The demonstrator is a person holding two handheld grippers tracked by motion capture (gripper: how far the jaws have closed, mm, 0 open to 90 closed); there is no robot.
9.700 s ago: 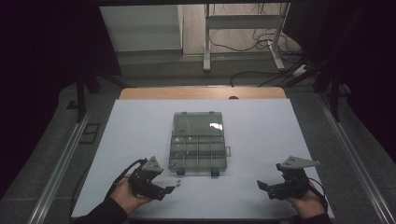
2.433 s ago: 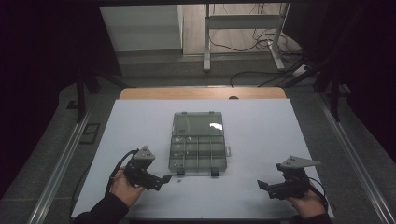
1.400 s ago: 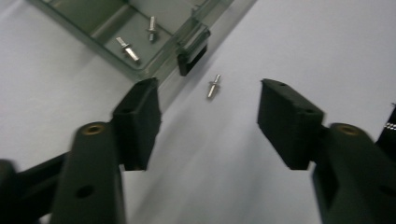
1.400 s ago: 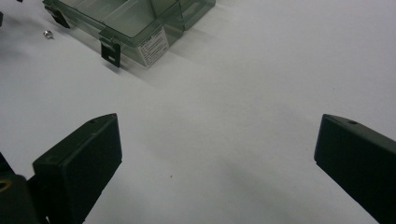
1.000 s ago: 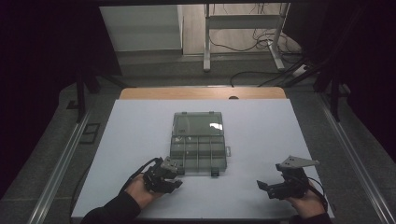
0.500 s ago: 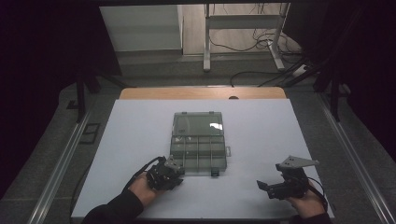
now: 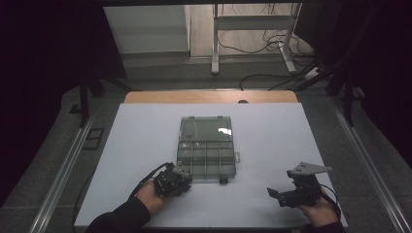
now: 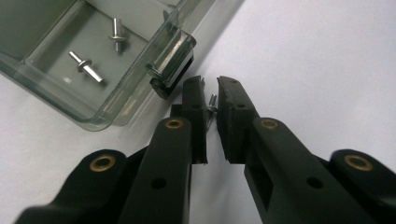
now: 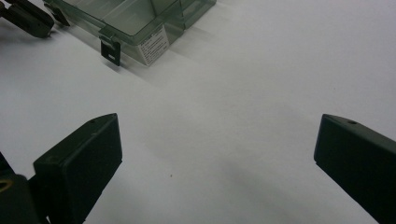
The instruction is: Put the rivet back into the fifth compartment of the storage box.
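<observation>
1. Left gripper (image 7: 180, 180): it rests on the white table (image 7: 145, 141) at the near left corner of the clear compartment box (image 7: 208, 154). Compared with the view from about ten seconds earlier, this gripper has shifted rightward and toward the box; in the last second it has not changed place.
2. Left gripper jaws: they have just been closing. In the left gripper view (image 8: 211, 95) the two pads stand nearly together, clenched on a small metal pin (image 8: 211, 106) that sits upright between them. The pin shows as a thin silver sliver in the narrow gap.
3. Pin location: just outside the box, beside its black latch (image 8: 169, 80), above the table surface.
4. Box contents: two further metal rivets (image 8: 87, 67) lie in the near corner compartment, one pointing away, one lying slanted. They are apart from each other.
5. Box state: its lid (image 7: 206, 128) lies folded back flat on the far side; the position matches all earlier frames.
6. Right gripper (image 7: 282, 195): it sits at the near right of the table, well apart from the box, unchanged from the earlier frames.
7. Right gripper jaws: released, spread wide in the right gripper view (image 9: 215, 154), with bare table between them.
</observation>
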